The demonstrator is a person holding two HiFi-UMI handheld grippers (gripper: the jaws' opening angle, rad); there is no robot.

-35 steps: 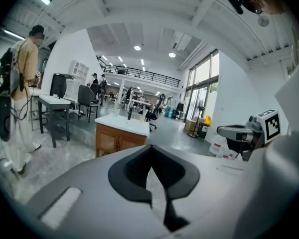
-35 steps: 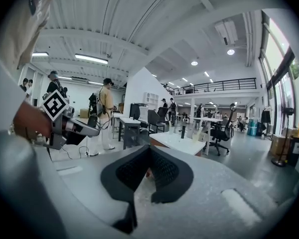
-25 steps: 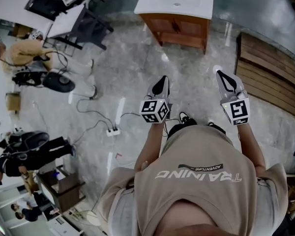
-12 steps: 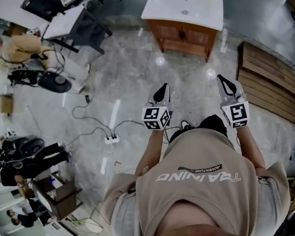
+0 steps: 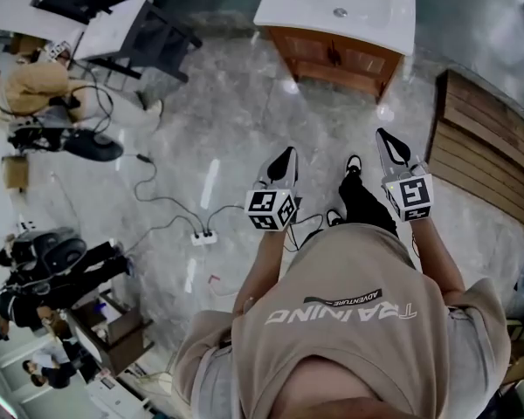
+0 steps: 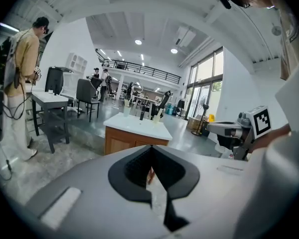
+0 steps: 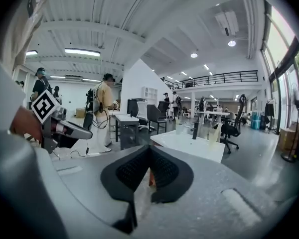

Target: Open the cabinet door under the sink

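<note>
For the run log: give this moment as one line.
phase: pre-contact | left gripper: shut, empty | right gripper: shut, empty | sink cabinet: doors closed, well ahead, untouched

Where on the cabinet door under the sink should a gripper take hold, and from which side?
Probably the small dark handle at the middle of the cabinet front, approached head-on. It sits by the centre seam, so the door likely swings out from there.

Head view looks steeply down; both gripper views face the far sink cabinet (image 5: pixel 339 57).
</note>
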